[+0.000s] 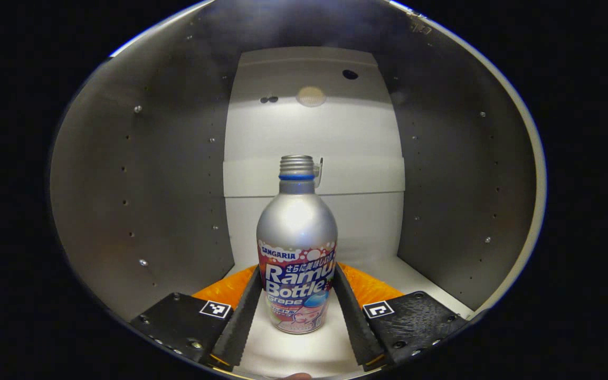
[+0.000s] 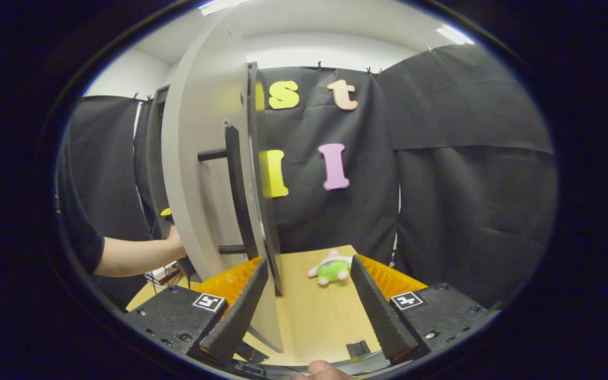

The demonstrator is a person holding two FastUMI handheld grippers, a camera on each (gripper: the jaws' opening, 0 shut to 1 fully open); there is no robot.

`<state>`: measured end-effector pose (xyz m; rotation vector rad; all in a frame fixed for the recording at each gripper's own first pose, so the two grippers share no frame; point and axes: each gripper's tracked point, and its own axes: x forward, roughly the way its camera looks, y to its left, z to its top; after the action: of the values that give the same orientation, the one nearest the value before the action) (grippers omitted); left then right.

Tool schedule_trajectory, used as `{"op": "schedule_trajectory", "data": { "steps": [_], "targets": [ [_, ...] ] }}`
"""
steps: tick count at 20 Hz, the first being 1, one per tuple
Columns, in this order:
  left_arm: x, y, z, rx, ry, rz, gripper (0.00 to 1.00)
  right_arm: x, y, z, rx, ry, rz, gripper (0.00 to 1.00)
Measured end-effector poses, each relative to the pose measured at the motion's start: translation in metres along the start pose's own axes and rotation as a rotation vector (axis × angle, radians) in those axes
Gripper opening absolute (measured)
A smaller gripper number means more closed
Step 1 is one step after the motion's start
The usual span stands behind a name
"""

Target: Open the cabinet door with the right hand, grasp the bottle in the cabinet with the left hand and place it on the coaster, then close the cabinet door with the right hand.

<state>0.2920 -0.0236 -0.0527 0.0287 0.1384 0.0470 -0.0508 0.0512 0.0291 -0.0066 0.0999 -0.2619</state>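
Observation:
A silver bottle (image 1: pixel 296 227) with a colourful label and a threaded neck stands upright on the white floor of the cabinet (image 1: pixel 151 184). My left gripper (image 1: pixel 297 269) reaches inside the cabinet, and both fingers press against the bottle's lower sides. In the right gripper view the grey cabinet door (image 2: pixel 198 158) is swung open and seen nearly edge-on, with its black bar handle (image 2: pixel 234 184) facing me. My right gripper (image 2: pixel 309 264) stands open just right of the door's edge, which passes close by its left finger, and it holds nothing.
A person's bare forearm (image 2: pixel 135 256) reaches behind the door toward the cabinet. A small green and pink plush toy (image 2: pixel 330 269) lies on the wooden table (image 2: pixel 325 316) ahead of the right gripper. The cabinet's grey side walls stand close on both sides of the left gripper.

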Motion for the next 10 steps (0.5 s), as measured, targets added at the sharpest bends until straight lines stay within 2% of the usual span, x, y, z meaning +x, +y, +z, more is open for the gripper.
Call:
{"op": "schedule_trajectory", "data": {
  "steps": [3, 4, 5, 7, 9, 10],
  "targets": [
    [-0.004, -0.003, -0.002, -0.054, -0.017, -0.051, 0.75, -0.002, 0.002, -0.003, 0.022, 0.021, -0.015, 1.0],
    [0.001, -0.001, -0.002, -0.078, -0.015, -0.062, 0.75, -0.002, 0.002, -0.007, 0.024, 0.038, -0.019, 0.96],
    [-0.001, -0.001, -0.001, -0.099, -0.012, -0.07, 0.76, -0.002, 0.003, -0.011, 0.021, 0.052, -0.019, 1.0],
    [-0.004, -0.002, 0.005, -0.139, -0.023, -0.078, 0.76, -0.003, 0.011, -0.018, 0.013, 0.07, 0.022, 0.96],
    [-0.005, 0.002, 0.011, -0.147, -0.055, -0.058, 0.76, -0.004, 0.019, -0.02, -0.01, 0.076, 0.071, 1.0],
    [-0.007, 0.002, 0.014, -0.152, -0.073, -0.047, 0.76, -0.006, 0.022, -0.02, -0.03, 0.073, 0.092, 0.96]
  ]
}}
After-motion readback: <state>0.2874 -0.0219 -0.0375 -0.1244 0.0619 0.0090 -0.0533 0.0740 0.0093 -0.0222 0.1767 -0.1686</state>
